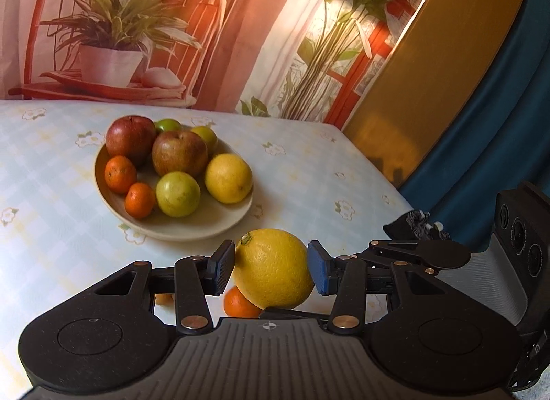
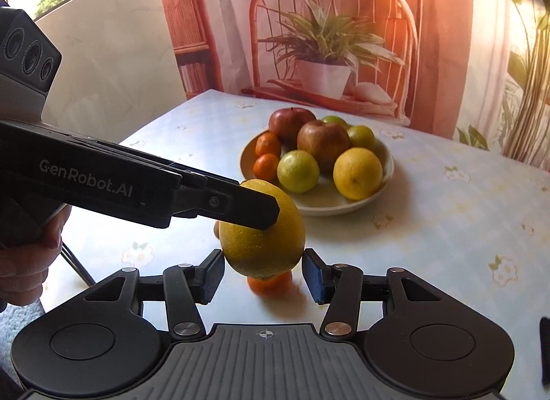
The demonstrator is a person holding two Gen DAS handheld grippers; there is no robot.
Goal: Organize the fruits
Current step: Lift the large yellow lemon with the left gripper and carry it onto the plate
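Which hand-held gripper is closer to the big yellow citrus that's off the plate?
Left. The left hand-held gripper clamps the yellow citrus; the right hand-held gripper sits open just beneath it, its pads flanking the fruit's bottom.

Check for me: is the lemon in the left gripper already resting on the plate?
No: the left gripper holds the lemon in the air, short of the plate.

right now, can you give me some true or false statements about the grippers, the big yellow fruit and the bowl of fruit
1. The left gripper clamps the large yellow citrus fruit. True.
2. The round beige bowl holds only apples. False: it also holds small oranges, green fruits and a yellow one.
3. A small orange mandarin lies on the floral tablecloth below the held fruit. True.
4. The right gripper is shut on the mandarin. False: it is open.
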